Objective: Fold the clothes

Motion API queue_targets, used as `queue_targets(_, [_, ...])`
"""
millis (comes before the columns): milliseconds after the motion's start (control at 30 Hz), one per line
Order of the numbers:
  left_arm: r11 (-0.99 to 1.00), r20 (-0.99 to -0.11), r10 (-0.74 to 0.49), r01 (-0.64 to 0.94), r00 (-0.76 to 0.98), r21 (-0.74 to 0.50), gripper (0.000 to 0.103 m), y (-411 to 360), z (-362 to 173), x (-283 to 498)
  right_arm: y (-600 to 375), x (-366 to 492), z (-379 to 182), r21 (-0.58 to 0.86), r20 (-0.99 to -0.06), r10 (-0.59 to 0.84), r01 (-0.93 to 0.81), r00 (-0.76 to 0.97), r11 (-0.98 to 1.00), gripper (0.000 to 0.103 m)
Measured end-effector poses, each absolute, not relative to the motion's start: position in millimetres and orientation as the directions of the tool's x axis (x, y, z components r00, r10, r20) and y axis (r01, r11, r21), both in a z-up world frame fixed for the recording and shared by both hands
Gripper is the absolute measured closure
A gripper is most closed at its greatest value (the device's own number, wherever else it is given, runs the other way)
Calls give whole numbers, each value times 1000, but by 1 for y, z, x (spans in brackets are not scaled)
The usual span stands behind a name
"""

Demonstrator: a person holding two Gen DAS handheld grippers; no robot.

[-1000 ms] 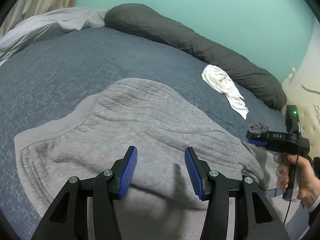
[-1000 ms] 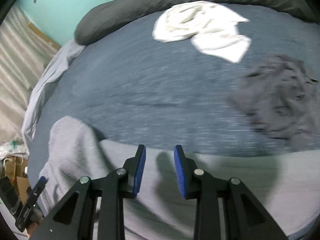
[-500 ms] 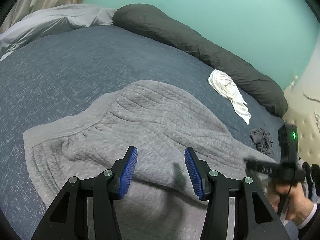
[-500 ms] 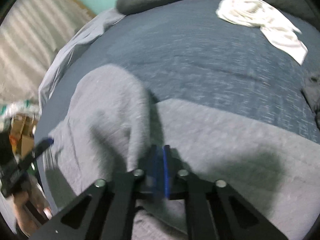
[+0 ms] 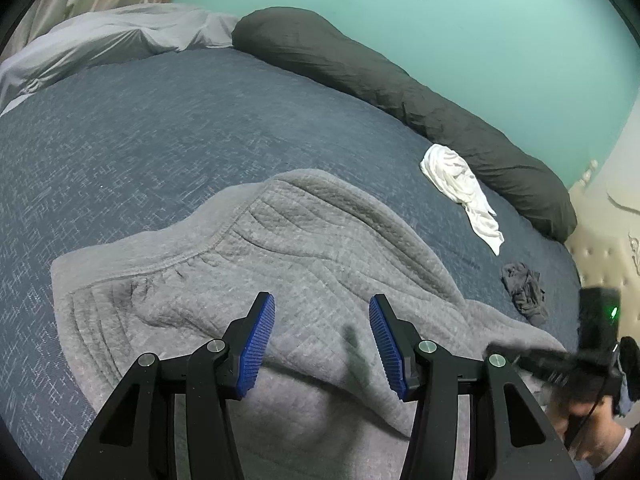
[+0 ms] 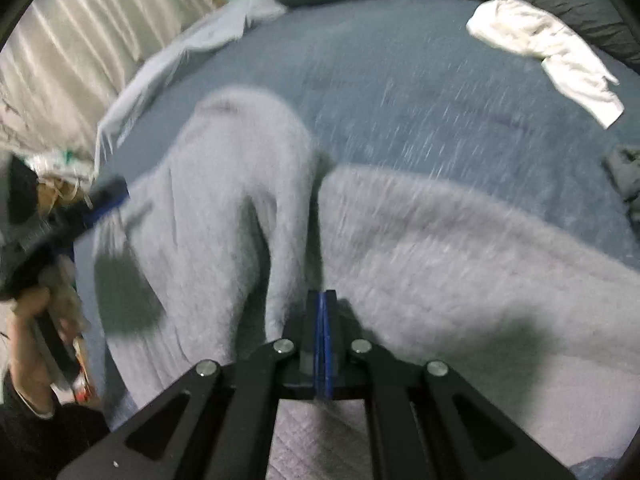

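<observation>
A grey quilted sweatshirt (image 5: 320, 248) lies rumpled on the blue bedspread (image 5: 160, 128), its ribbed hem toward the left. Just above its near part hovers my left gripper (image 5: 322, 304), open, with nothing between the blue pads. In the right wrist view the same sweatshirt (image 6: 440, 240) bunches into a raised fold (image 6: 240, 168), and a crease runs to my right gripper (image 6: 322, 304), whose pads are pressed together on the fabric. The right gripper (image 5: 560, 360) shows blurred at the lower right of the left view.
A white garment (image 5: 460, 184) and a small dark grey garment (image 5: 524, 292) lie on the bed's far right. A long dark bolster (image 5: 400, 92) lines the teal wall. A light grey sheet (image 5: 100, 44) is heaped at the far left. Curtains (image 6: 80, 40) hang beyond the bed.
My right gripper closed on the sweatshirt and swung left, drawing the fabric up into a fold. The left gripper stayed open and shifted only slightly over the garment.
</observation>
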State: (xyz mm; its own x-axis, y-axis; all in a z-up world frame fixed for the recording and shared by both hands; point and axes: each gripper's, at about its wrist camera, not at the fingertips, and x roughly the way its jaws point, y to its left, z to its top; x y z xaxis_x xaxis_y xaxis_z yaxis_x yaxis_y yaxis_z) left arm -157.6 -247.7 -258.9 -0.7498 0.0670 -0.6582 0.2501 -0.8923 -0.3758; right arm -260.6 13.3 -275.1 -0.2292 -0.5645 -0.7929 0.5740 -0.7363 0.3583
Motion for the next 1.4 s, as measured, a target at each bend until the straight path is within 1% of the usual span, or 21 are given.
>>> queue_targets(33, [-891, -658, 66, 253, -750, -377, 50, -249, -259, -157, 17, -266, -268, 373, -778, -578, 560, -246, -740, 101])
queue_targets(67, [-890, -658, 65, 255, -750, -379, 50, -250, -259, -157, 20, -274, -262, 389, -767, -588, 542, -258, -745, 99])
queue_targets(133, [-886, -658, 60, 264, -751, -381, 50, -254, -259, -156, 23, -290, -253, 419, -754, -596, 498, -275, -759, 84])
queue_targets(167, [-885, -659, 56, 269, -750, -381, 50, -255, -259, -156, 23, -298, -251, 437, -751, -602, 478, -273, -762, 72])
queue_targets(200, [-884, -660, 51, 274, -749, -379, 50, -257, -260, -155, 21, -306, -251, 453, -750, -606, 461, -266, -763, 71])
queue_targets(400, [-879, -666, 11, 310, -746, -362, 50, -274, -258, -151, -10, -345, -241, 513, -743, -624, 393, -241, -763, 71])
queue_targets(500, [-873, -666, -1, 326, -746, -363, 50, -283, -258, -148, -32, -357, -242, 468, -775, -579, 387, -252, -794, 71])
queue_targets(600, [-864, -664, -6, 338, -748, -372, 50, -291, -259, -146, -57, -367, -255, 416, -820, -527, 400, -224, -817, 71])
queue_targets(633, [-862, -664, -7, 341, -748, -375, 50, -293, -259, -146, -65, -369, -261, 398, -836, -507, 405, -208, -823, 73])
queue_targets(667, [-861, -664, -9, 344, -748, -376, 50, -295, -259, -145, -72, -367, -263, 398, -837, -510, 421, -198, -815, 78])
queue_targets(800, [-852, -663, -7, 351, -749, -387, 50, -301, -260, -143, -96, -350, -262, 430, -806, -570, 502, -162, -750, 89])
queue_targets(900, [-850, -659, -9, 353, -752, -391, 49, -303, -259, -141, -115, -337, -261, 451, -780, -611, 559, -131, -696, 91])
queue_targets(967, [-847, -658, -8, 355, -753, -396, 50, -304, -260, -140, -130, -319, -259, 425, -786, -609, 628, -100, -652, 91])
queue_targets(1100, [-843, -657, -2, 354, -754, -404, 50, -305, -260, -139, -151, -287, -270, 354, -830, -555, 723, -50, -594, 92])
queue_targets(1200, [-843, -657, -1, 354, -754, -405, 49, -306, -261, -138, -148, -283, -276, 341, -843, -536, 723, -47, -601, 91])
queue_targets(1300, [-837, -657, 0, 360, -754, -413, 49, -308, -262, -137, -138, -293, -270, 316, -841, -528, 684, -119, -658, 91])
queue_targets(1333, [-836, -656, 0, 360, -755, -415, 49, -308, -262, -137, -134, -299, -267, 330, -829, -543, 665, -136, -670, 91])
queue_targets(1367, [-836, -655, 0, 360, -755, -415, 49, -308, -262, -137, -131, -305, -263, 338, -819, -553, 650, -154, -681, 89])
queue_targets(1400, [-836, -655, 2, 358, -755, -415, 49, -307, -262, -137, -129, -309, -259, 338, -813, -556, 636, -175, -694, 79])
